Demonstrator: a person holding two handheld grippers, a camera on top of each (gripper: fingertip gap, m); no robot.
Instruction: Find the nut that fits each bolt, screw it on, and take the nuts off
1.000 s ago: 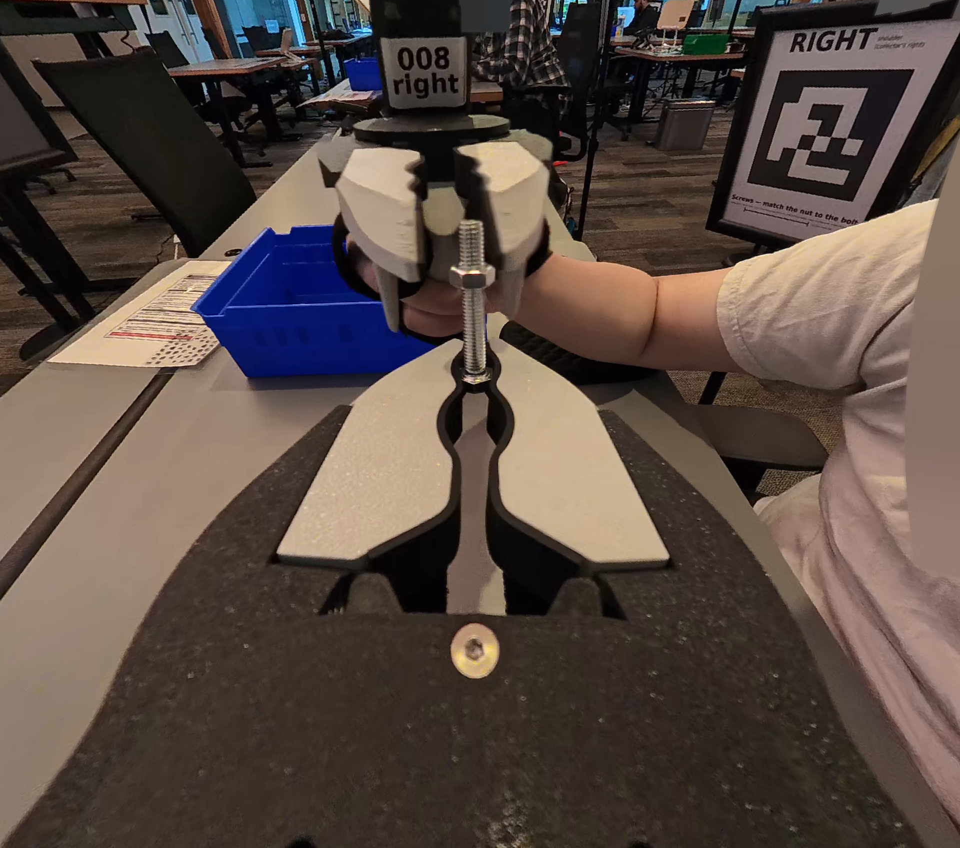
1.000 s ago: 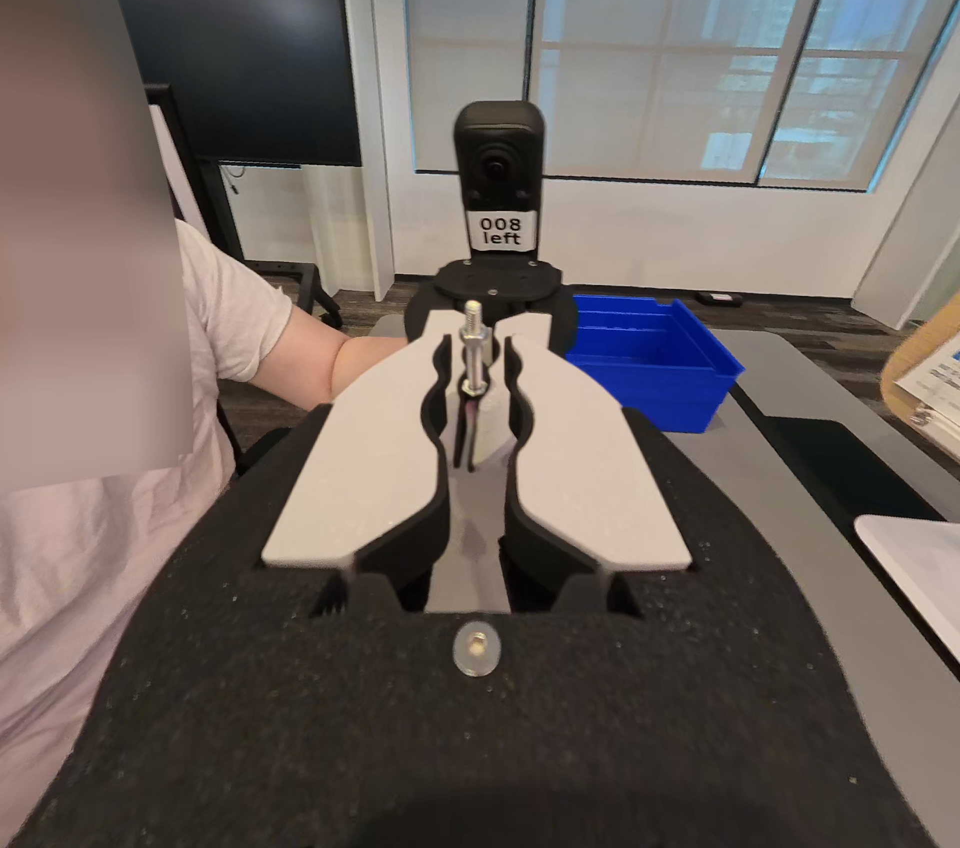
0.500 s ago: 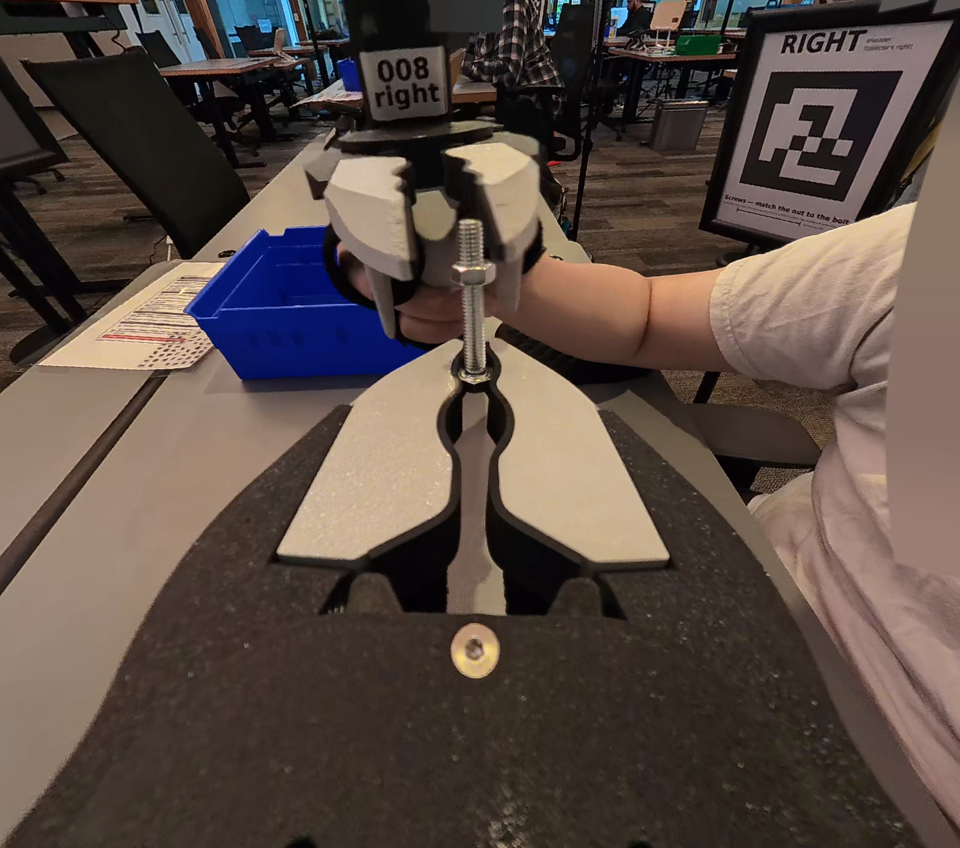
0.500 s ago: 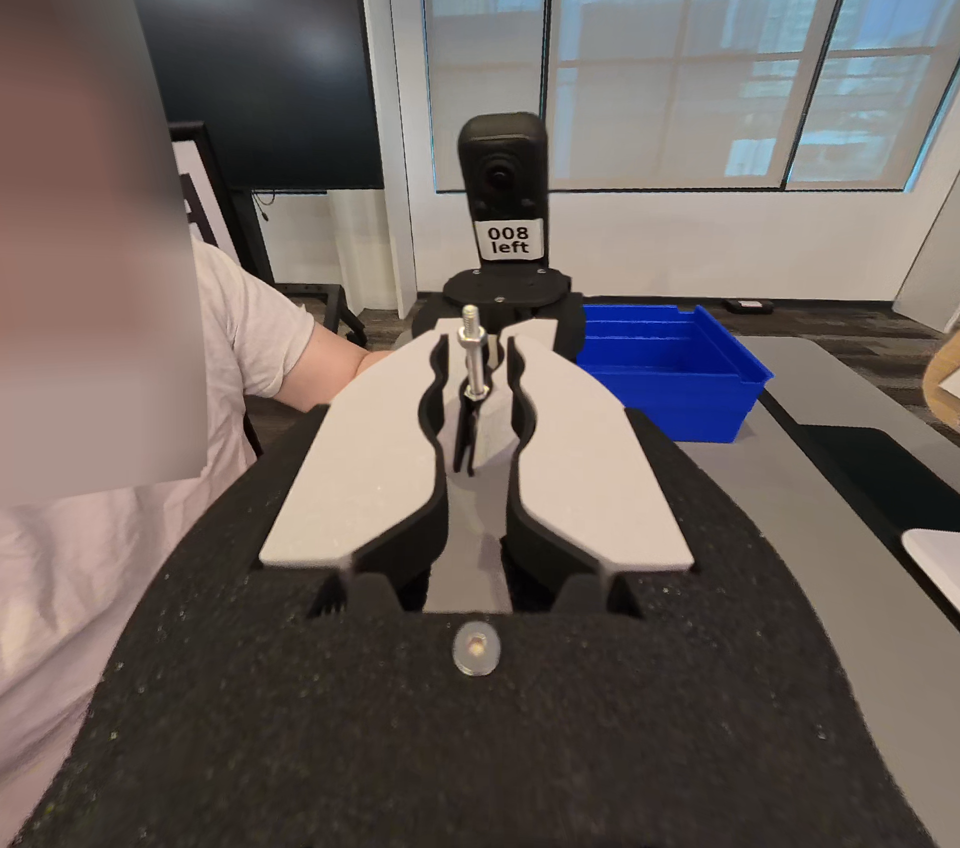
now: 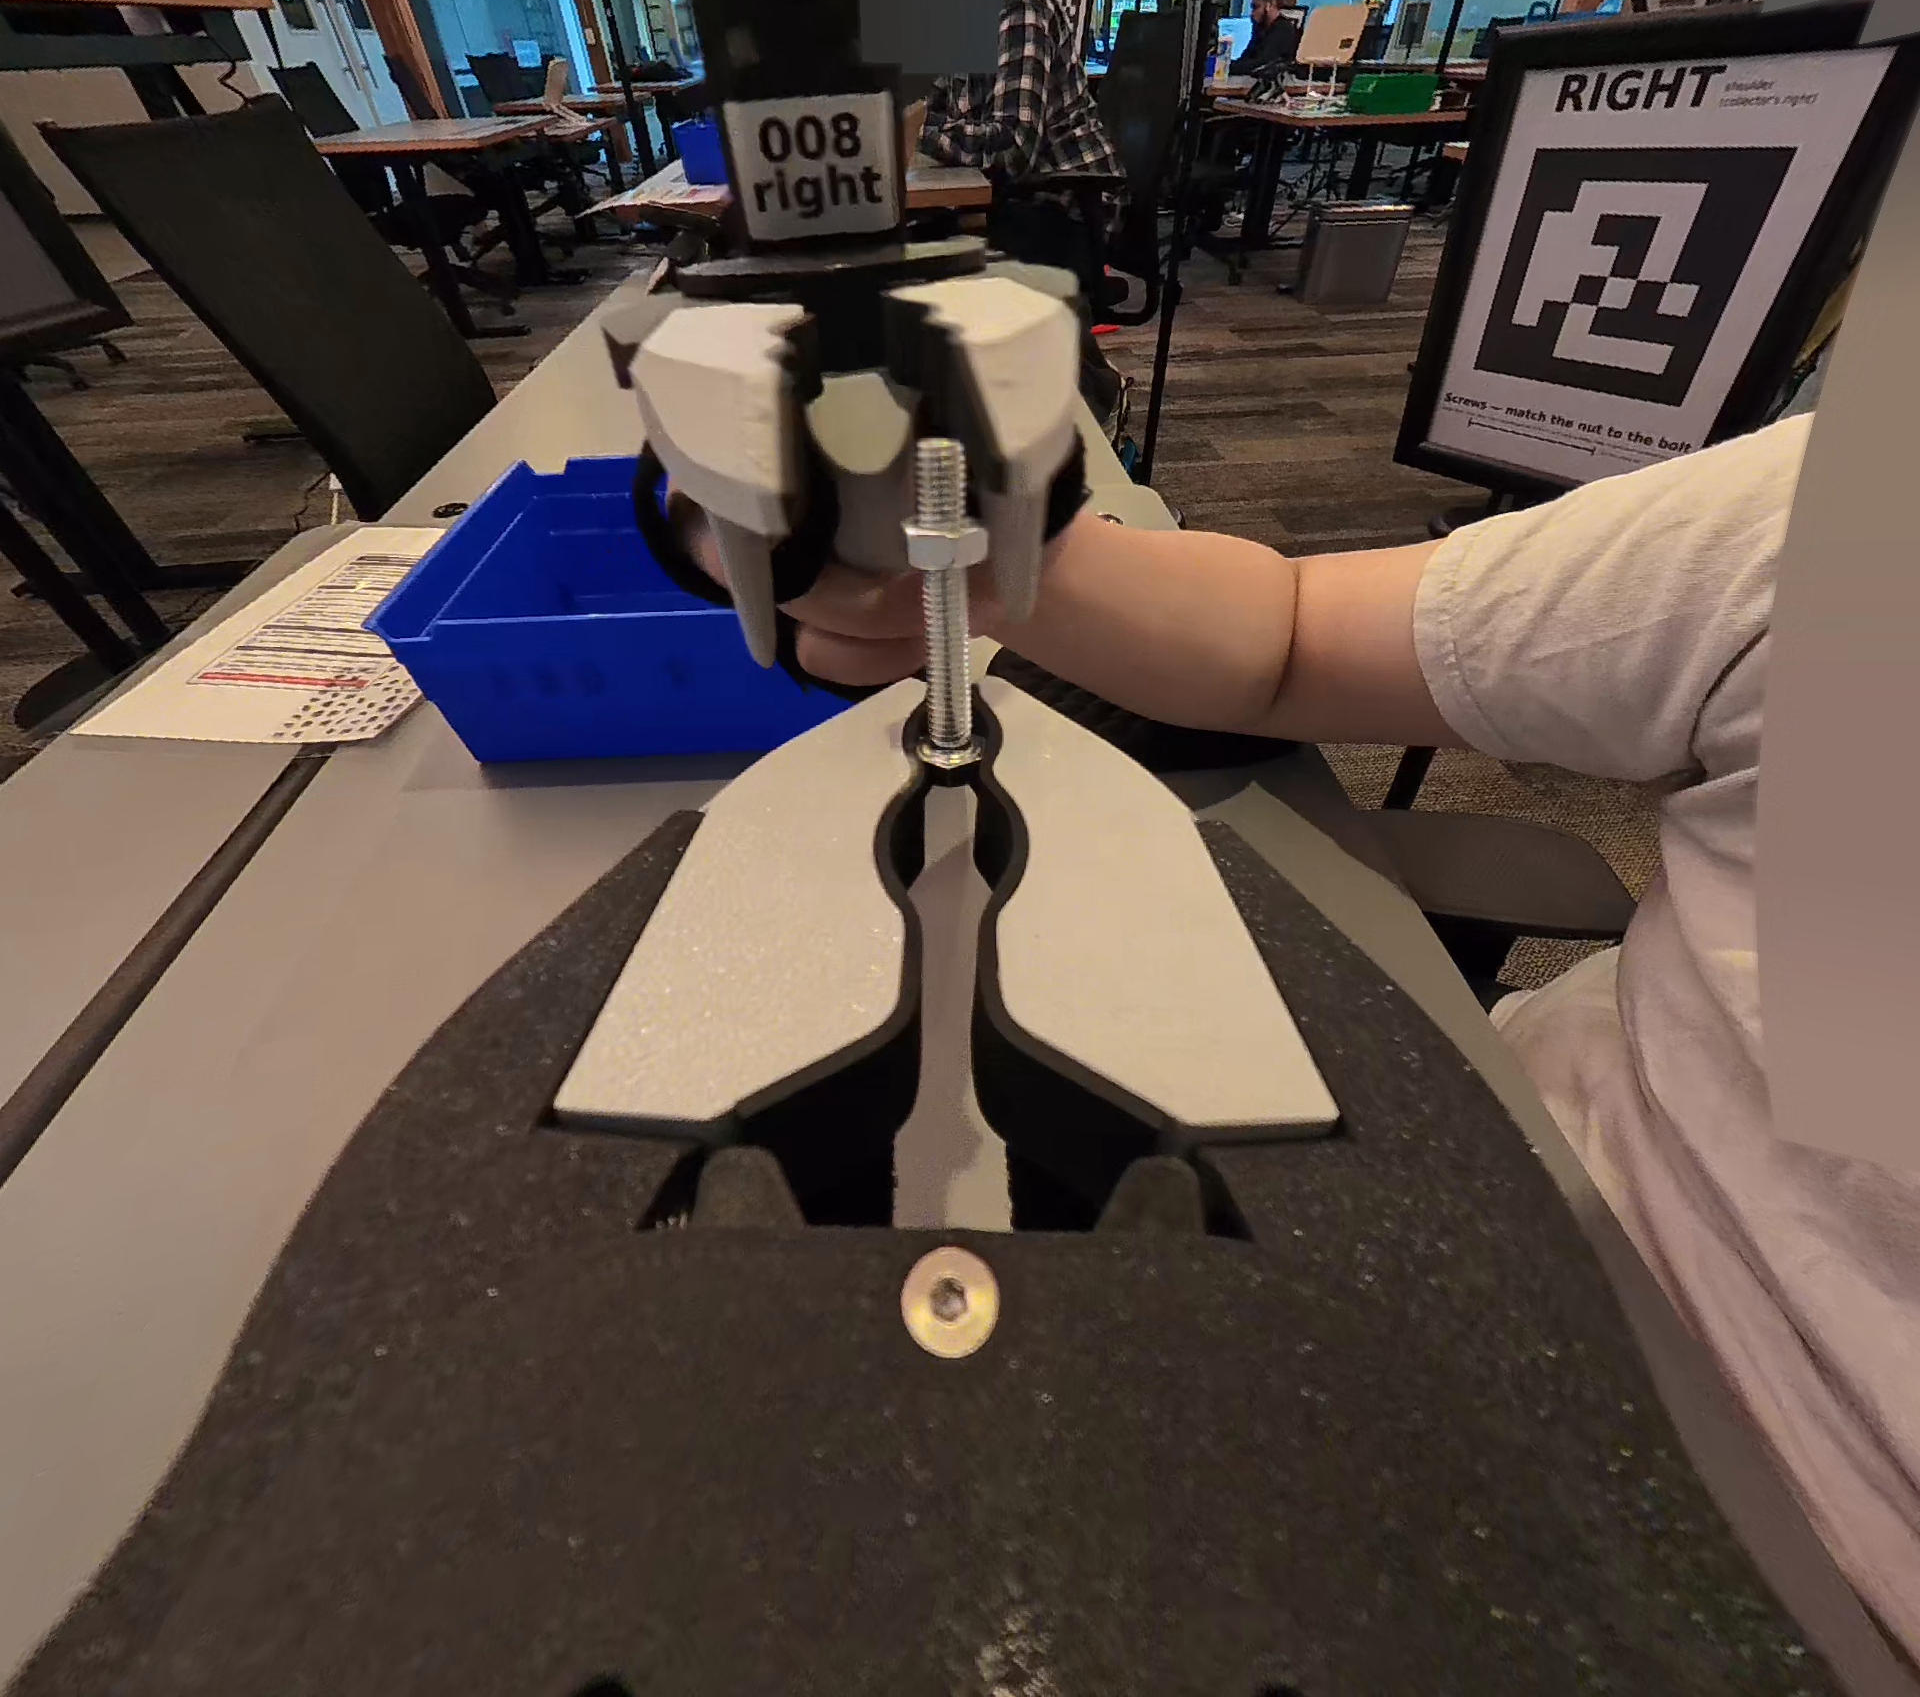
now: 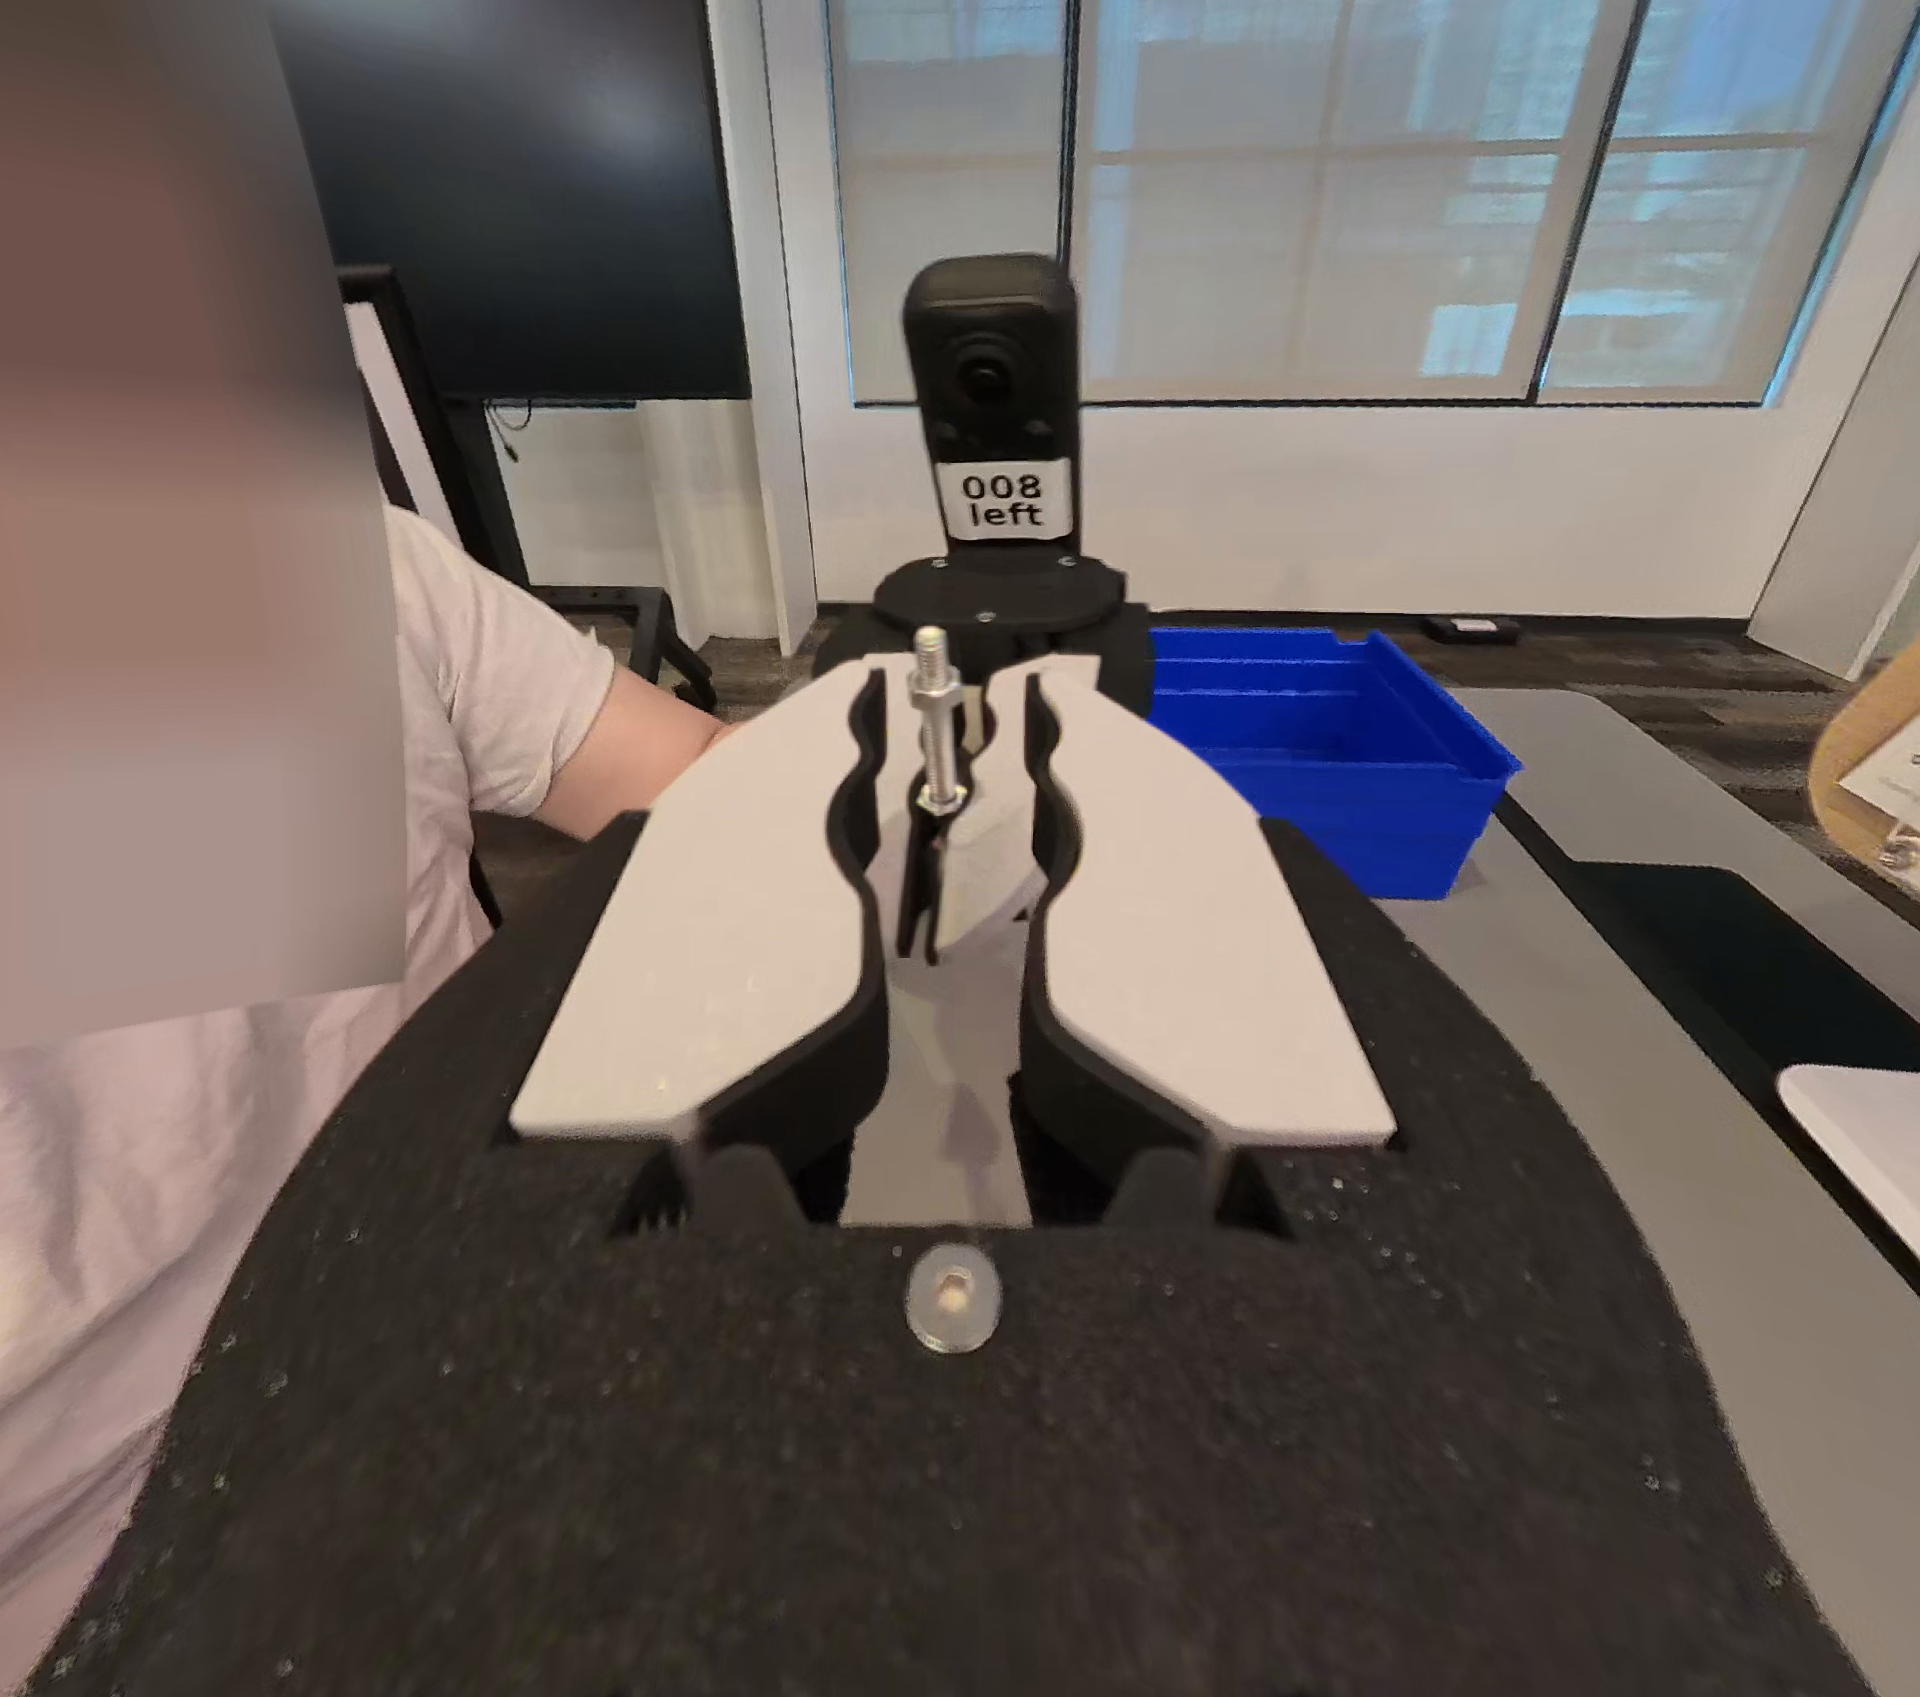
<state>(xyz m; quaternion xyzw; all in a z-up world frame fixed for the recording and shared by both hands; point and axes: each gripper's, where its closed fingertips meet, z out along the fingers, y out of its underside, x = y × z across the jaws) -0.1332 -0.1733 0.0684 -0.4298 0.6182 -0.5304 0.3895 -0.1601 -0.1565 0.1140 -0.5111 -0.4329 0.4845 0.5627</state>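
**Left wrist view: bolt pinned by its head, nut partway down the thread, right gripper spread wide**

Left wrist view shows the left gripper (image 5: 948, 748) with its grey fingers closed on the hex head of a long silver threaded bolt (image 5: 943, 608). Bolt stands upright out of the fingertips, thread end up. Clamping the head is likely deliberate: it stops the bolt spinning and leaves the whole thread free.

Small silver hex nut (image 5: 945, 548) sits on the thread in its upper part, with a short run of thread above it and much more bare shank below it down to the head. Which way it's travelling I can't tell.

Right gripper (image 5: 888, 608) faces the left one head-on from just behind the bolt. Its fingers are well spread and hold nothing. In this view the fingertip on the right of the frame sits just beside the nut; touching or not, can't tell. From the right wrist view, bolt and nut stand in the gap near the fingertips (image 6: 1060, 712), offset toward the left finger.

My read: the right gripper is between grabs on the nut and will need to close on its flats, twist, release, repeat. Risk is a slip on small flats.

Blue plastic bin (image 5: 582, 608) is on the grey table (image 5: 260, 899) behind and to the side, with a printed paper sheet (image 5: 270, 650) beside it. No nuts are visible in the part of the bin that shows.
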